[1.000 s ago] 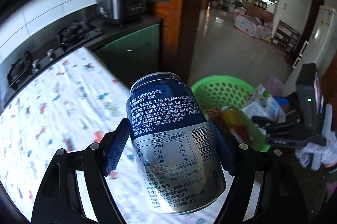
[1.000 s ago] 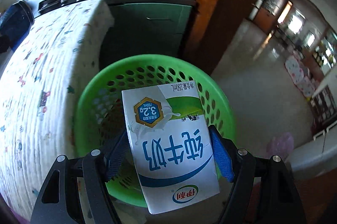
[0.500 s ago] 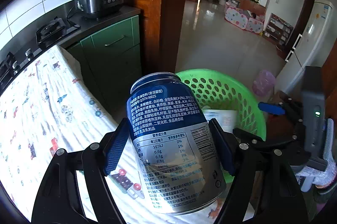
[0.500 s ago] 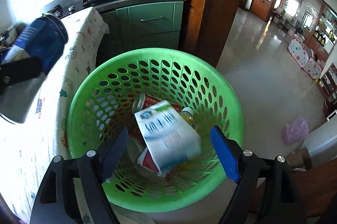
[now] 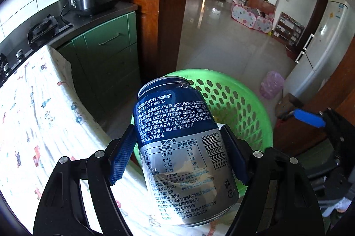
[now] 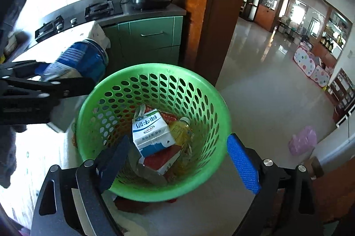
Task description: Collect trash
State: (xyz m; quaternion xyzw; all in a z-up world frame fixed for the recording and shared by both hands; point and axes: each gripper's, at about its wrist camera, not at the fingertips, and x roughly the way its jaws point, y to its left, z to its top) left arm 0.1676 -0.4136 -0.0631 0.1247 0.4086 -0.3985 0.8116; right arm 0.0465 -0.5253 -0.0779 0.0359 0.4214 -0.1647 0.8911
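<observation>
Beside the green basket [image 6: 153, 71], a blue can [image 5: 179, 142] is pinched in the left gripper [image 5: 177, 153]; the right gripper [image 6: 177, 160] is spread, empty. Next, the can must be carried over the rim and released.

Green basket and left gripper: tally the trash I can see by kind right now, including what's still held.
Cans: 1, the blue can held in the left gripper, not yet in the green basket.
Milk cartons: 1, in the basket.
Plastic bottles: 1, in the basket.
Red packages: 1, under the carton.
Total: 4. Anything buried deeper is hidden.
</observation>
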